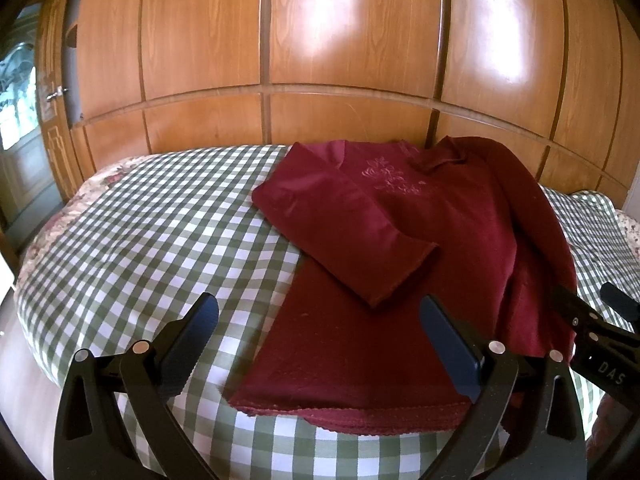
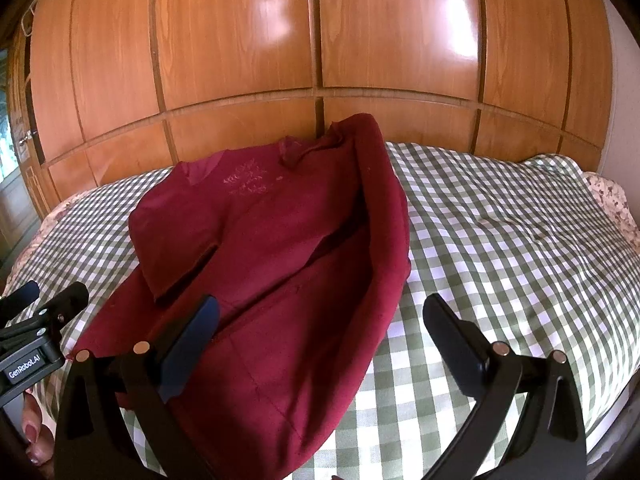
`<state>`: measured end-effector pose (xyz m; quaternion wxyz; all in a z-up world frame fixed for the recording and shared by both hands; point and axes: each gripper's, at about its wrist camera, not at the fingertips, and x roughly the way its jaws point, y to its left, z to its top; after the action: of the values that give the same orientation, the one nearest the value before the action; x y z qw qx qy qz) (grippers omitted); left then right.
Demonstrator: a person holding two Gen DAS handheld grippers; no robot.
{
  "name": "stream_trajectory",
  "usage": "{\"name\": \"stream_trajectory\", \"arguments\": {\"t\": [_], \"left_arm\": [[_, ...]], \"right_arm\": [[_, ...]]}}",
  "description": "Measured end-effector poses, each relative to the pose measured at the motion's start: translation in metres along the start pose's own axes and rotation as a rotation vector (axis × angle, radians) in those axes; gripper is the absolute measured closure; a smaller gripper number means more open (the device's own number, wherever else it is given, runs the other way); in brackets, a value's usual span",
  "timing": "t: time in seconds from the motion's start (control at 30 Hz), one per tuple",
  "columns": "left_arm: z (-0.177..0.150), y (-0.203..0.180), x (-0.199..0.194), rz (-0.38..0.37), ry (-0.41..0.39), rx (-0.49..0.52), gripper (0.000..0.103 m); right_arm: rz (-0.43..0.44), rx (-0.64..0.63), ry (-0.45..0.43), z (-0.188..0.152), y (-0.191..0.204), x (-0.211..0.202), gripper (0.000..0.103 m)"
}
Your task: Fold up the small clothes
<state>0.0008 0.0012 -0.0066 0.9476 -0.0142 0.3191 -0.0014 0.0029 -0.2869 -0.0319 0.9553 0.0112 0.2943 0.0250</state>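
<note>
Two grippers are hovering over a bed covered by a green-and-white checked cloth (image 1: pixel 132 240), which is standing against a wooden panelled wardrobe (image 1: pixel 340 40). Lying across the middle of the bed, hem at the near edge and collar toward the wardrobe, is a maroon top (image 1: pixel 400 240), one sleeve (image 1: pixel 348 232) folded over its front. Left gripper (image 1: pixel 320 344) is gaping wide above the hem; right gripper (image 2: pixel 320 344) is spread wide over the top's right side, gripping nothing.
</note>
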Motion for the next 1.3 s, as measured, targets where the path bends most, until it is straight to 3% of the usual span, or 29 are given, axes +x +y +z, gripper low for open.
{"name": "stream_trajectory", "arguments": {"t": [1.3], "left_arm": [[-0.0039,-0.0074,0.0054,-0.034,0.031,0.000,0.004]], "right_arm": [[0.019,0.014,0.039,-0.0015,-0.0011,0.0075,0.002]]}}
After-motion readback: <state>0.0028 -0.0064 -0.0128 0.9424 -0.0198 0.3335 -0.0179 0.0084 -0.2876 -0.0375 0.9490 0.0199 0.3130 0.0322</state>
